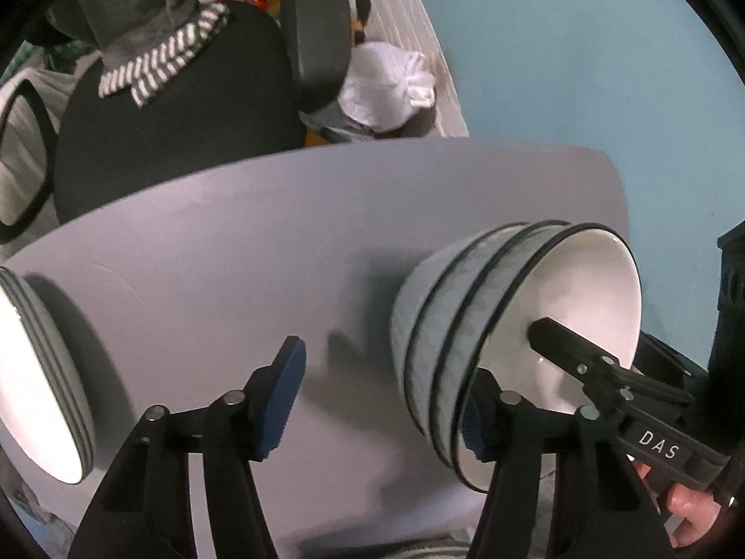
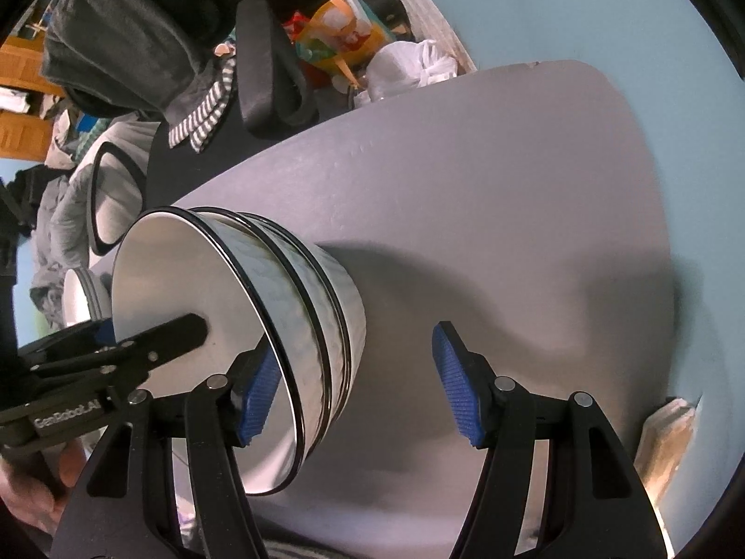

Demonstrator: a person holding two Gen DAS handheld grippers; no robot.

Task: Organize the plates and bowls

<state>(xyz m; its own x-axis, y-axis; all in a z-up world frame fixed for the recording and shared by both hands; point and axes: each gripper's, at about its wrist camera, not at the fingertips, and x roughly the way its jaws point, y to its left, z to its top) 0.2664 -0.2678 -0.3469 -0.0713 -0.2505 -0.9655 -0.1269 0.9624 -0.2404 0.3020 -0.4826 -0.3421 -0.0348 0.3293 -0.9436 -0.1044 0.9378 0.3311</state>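
Nearest the lens, the left gripper (image 1: 379, 400) points steeply down at the table (image 1: 233, 251), jaws parted. Its right-hand pad stands just outside the rim of the top bowl, while the other pad hangs over bare tabletop, so nothing lies between them. Whether that pad touches the rim cannot be told.

The right gripper (image 2: 356, 389) mirrors it — jaws apart, one blue pad close against the rim from the opposite side, the other over bare table. No grip is closed on anything. In each wrist view the other gripper's finger reaches down into the bowl's white hollow.

The stack of bowls (image 1: 470, 326) — three nested, dark-rimmed, mouths upward — stands on the table between the two grippers, about equally near to both. Its axis is upright, and being round it offers no long axis across the table. The coming move likely turns on each jaw pair straddling the rim wall.

Farther left stands the stack of plates (image 1: 37, 382), well apart from the bowls. Beyond the table's far edge is a black office chair (image 1: 177, 116).
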